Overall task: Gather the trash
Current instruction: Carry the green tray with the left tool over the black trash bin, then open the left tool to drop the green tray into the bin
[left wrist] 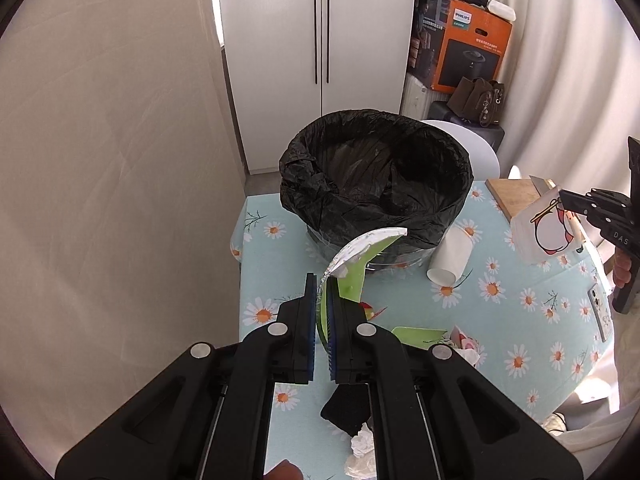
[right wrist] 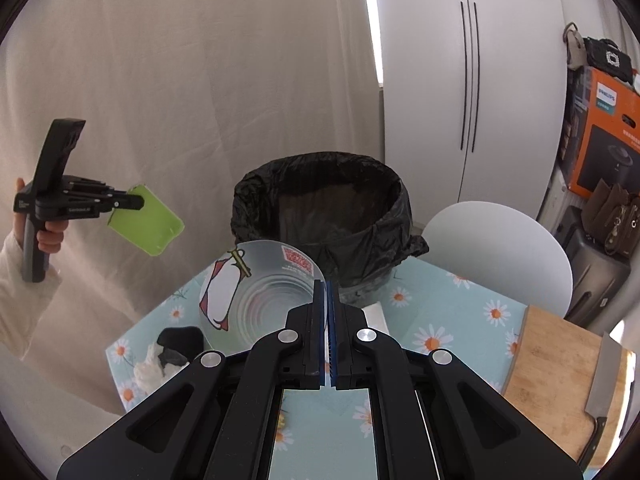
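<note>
A: Trash first: how many pieces, and where?

B: Two are held. The left hand-held gripper [left wrist: 322, 280] is clamped narrow on one green, foil-lined snack wrapper [left wrist: 352, 268], lifted above the desk's near-left part, short of the bin. The right hand-held gripper [right wrist: 326, 286] pinches the rim of one clear plastic cup with a penguin print [right wrist: 256, 300], raised over the desk [right wrist: 440, 320].

A: And the bin?

B: One round bin lined with a black plastic bag [left wrist: 376, 184] stands at the desk's far edge, toward the far-left corner.

A: What is lying loose?

B: One white paper cup [left wrist: 450, 256] on its side, touching the bin's right base. One black scrap [left wrist: 346, 412] and one crumpled white tissue [left wrist: 362, 452] at the near edge, touching each other. One more green scrap [left wrist: 418, 335] and a pink-and-white crumpled piece [left wrist: 466, 344] just right of the left gripper.

A: Anything else?

B: One wooden cutting board [right wrist: 560, 376] at the right edge with one knife [right wrist: 602, 380] on it, and one white chair [right wrist: 504, 256] behind the far-right corner.
</note>
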### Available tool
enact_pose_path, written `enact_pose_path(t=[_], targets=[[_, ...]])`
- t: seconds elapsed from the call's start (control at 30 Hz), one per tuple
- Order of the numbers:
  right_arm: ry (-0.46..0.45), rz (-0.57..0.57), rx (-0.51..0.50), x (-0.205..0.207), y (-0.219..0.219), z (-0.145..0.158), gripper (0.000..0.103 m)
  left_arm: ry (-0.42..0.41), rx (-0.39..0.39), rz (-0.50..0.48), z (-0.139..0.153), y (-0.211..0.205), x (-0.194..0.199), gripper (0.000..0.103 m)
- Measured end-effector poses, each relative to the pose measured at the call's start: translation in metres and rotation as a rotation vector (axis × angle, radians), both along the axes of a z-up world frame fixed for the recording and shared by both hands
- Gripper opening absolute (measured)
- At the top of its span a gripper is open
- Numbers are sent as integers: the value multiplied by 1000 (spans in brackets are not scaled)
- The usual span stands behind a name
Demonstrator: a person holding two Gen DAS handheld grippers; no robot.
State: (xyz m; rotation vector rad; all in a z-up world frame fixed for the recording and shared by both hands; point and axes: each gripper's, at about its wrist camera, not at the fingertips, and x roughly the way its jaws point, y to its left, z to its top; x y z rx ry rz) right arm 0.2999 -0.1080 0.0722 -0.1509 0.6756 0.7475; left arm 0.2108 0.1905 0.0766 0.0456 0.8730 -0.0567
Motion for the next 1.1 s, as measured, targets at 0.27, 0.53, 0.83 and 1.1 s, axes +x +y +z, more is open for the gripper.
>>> enact_pose_path(t=[0.27,0.53,0.83,1.1], targets=[[-16,-1,79,40,20,19,1,-84,4,-122,24,-7,32,5],[-8,-5,173,84,45,22,2,-153,-26,-262,27,-20,75,5],[37,-2,135,132,66,-3,2,-135,-65,-321,-2,-29,132,5],[74,15,116,160,76,-26,6,-81,-73,-317,-30,-31,168,11]])
